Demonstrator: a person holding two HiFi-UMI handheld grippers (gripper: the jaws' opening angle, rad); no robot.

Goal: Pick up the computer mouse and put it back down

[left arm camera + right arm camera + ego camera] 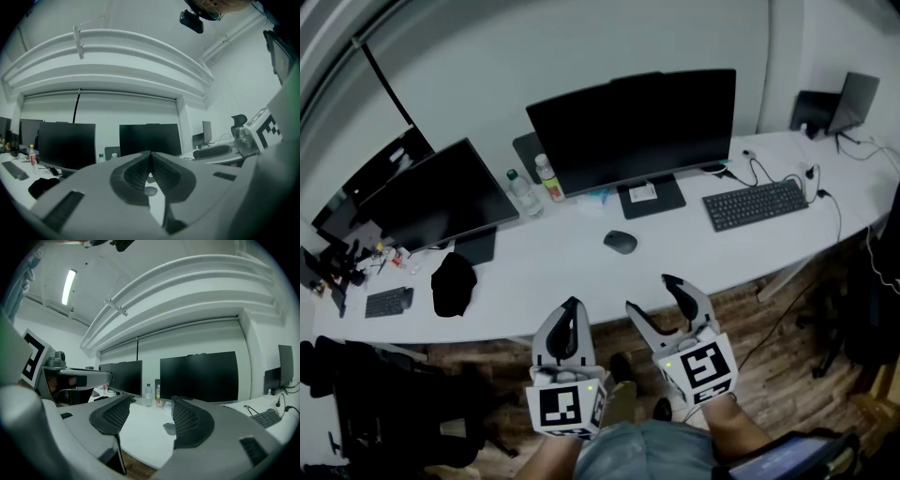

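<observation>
One dark, rounded computer mouse (620,242)

- wide black monitor (633,127) on long white desk (562,272)
- second black monitor (436,197), left
- two clear plastic bottles (525,194) between them
- black keyboard (756,204), right
- black cloth cap (453,283), front left

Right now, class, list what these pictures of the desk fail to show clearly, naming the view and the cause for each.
Mouse: right gripper view, partly hidden behind one pad of the open right tongs.
Bottles: head view, labels too small to read.
Black lump: head view, too dark to identify.
</observation>
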